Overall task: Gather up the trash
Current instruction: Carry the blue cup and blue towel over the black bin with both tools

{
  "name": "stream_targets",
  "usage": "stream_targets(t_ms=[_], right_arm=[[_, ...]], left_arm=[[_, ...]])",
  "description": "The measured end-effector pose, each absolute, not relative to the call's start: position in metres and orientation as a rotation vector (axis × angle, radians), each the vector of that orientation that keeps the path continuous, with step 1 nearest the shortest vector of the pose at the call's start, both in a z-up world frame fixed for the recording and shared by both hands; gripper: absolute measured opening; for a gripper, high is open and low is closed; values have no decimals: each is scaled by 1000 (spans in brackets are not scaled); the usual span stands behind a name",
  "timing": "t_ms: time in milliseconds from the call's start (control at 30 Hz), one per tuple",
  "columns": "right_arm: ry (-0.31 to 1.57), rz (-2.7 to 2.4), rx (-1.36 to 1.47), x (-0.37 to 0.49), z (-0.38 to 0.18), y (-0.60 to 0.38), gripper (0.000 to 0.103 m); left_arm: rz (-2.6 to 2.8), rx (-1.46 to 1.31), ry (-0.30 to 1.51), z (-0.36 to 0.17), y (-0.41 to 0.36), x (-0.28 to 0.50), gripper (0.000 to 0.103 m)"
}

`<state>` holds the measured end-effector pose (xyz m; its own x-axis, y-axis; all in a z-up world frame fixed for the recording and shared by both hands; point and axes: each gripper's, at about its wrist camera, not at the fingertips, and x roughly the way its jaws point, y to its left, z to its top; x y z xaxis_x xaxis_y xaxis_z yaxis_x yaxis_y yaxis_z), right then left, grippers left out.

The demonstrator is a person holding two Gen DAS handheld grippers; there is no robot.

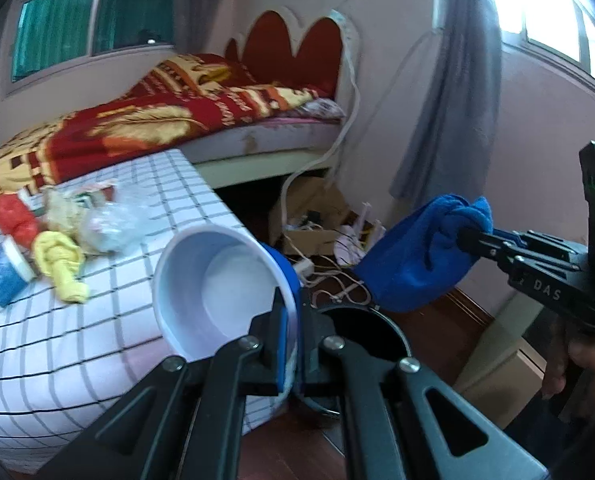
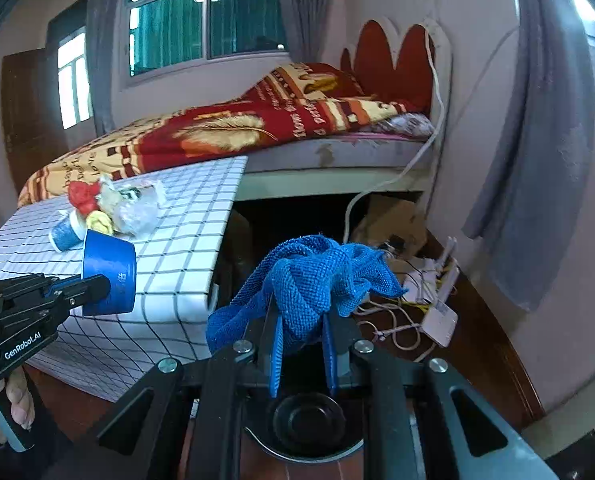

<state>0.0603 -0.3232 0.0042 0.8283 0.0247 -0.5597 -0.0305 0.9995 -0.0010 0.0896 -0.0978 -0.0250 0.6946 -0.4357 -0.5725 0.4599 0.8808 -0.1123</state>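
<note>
Left wrist view: nearest the lens, the left gripper (image 1: 287, 344) sits with its jaws clamped on the rim of the bowl (image 1: 221, 292) — one pad inside the white wall, the other on the blue outside. I hold the bowl tipped, mouth toward the camera, over the corner of the checked table (image 1: 97, 340). It hangs from one rim point only; I judge that a quick swing could rotate it in the pads or pull it free. The trash pile (image 1: 57, 224) — red and yellow wads, clear plastic, a blue-and-white cup (image 1: 5, 272) — lies on the table top well beyond the bowl. At right, the right gripper (image 1: 469, 236) carries the blue cloth (image 1: 413, 264), with a hand (image 1: 565, 368) on its grip.

Right wrist view: closest in, the right gripper (image 2: 301, 344) has its jaws closed on the blue cloth (image 2: 317, 276), which bunches above the pads and droops over the left finger. The loose folds hide the fingertips, so I expect poor sight of any contact; a trailing fold could also drag light pieces off the table edge. Below and right, cables and a white router (image 2: 441, 316) lie on the floor — a snag risk if the cloth dips. At left, the left gripper (image 2: 85, 288) holds the bowl (image 2: 109, 276) just short of the trash pile (image 2: 113, 204) on the checked table (image 2: 185, 240). If the rim arrives too fast, I judge the cup (image 2: 67, 234) could roll off the far side.
</note>
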Motion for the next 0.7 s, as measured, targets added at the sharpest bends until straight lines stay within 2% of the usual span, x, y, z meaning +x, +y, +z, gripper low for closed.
stream_targets(t_ms=[433,700], right_arm=[[733,-38,29,53,-53,-383,18],[825,28,45,63,-102,-401,18]], left_arm=[[-648,98,773,-78,-174,85,5],[-644,75,891,-119,-192,106,4]])
